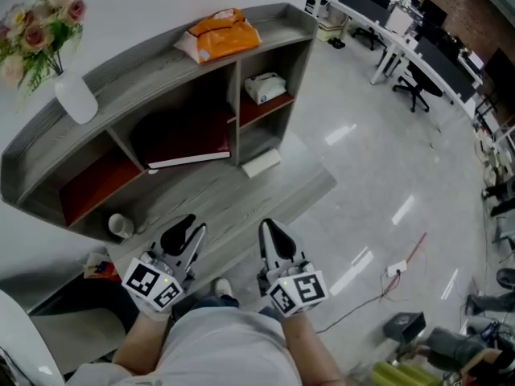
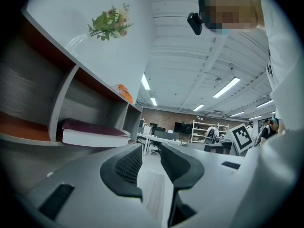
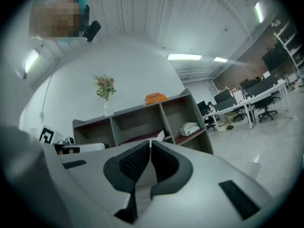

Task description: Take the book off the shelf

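Note:
A dark maroon book (image 1: pixel 189 139) with white page edges lies flat in the middle compartment of the grey shelf (image 1: pixel 145 64). It also shows in the left gripper view as the book (image 2: pixel 90 132) and in the right gripper view as the book (image 3: pixel 142 137). Both grippers are held low in front of the shelf, well short of the book. My left gripper (image 1: pixel 187 233) (image 2: pixel 151 151) has a narrow gap between its jaws, with nothing in it. My right gripper (image 1: pixel 269 233) (image 3: pixel 150 148) is shut and empty.
An orange bag (image 1: pixel 221 34) and a vase of flowers (image 1: pixel 72 95) stand on the shelf top. A white object (image 1: pixel 265 87) sits in the right compartment. A white box (image 1: pixel 261 163) and a cup (image 1: pixel 121 226) rest on the low ledge (image 1: pixel 241 199). Desks and chairs (image 1: pixel 418 47) stand far right.

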`<state>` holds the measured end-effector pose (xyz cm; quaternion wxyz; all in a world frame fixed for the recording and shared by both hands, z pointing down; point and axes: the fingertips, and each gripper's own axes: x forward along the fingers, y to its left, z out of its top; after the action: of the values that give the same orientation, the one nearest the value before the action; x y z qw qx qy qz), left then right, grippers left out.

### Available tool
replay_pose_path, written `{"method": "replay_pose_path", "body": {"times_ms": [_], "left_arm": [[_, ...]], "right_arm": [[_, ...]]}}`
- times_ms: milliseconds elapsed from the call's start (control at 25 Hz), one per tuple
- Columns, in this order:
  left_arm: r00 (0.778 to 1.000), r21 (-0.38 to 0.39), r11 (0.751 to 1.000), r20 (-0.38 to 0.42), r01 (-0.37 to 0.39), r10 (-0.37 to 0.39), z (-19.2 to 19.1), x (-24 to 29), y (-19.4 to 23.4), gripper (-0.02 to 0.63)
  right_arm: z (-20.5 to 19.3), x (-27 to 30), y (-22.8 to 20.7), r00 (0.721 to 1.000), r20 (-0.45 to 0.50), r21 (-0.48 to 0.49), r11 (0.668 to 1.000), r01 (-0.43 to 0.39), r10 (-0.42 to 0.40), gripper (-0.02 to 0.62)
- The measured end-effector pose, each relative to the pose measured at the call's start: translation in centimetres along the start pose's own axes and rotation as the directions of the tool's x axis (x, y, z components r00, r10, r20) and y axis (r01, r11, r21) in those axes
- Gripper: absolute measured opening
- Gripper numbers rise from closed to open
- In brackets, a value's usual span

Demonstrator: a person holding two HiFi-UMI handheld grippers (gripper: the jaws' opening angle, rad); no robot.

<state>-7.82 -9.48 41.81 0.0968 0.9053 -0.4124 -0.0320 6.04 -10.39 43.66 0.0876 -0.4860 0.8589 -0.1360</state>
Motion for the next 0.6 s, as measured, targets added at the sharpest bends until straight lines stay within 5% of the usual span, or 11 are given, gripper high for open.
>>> {"method": "replay_pose_path", "body": {"times_ms": [320,600], "left_arm": [[0.999,0.004,0.999,-0.019,0.036,-0.036,0.4,0.2,3.7,0.126],[1.0,0.003,1.0,-0.019,-0.011,0.011,0.7,-0.1,5.6,0.126]], "right_arm": [[-0.6,5.7,-0.9,0.999,0.048,0.28,0.96,0.002,-0.016,0.021],[-0.4,9.2,-1.9,0.995,0.095,0.534,0.843,-0.064,0.015,0.023]]}}
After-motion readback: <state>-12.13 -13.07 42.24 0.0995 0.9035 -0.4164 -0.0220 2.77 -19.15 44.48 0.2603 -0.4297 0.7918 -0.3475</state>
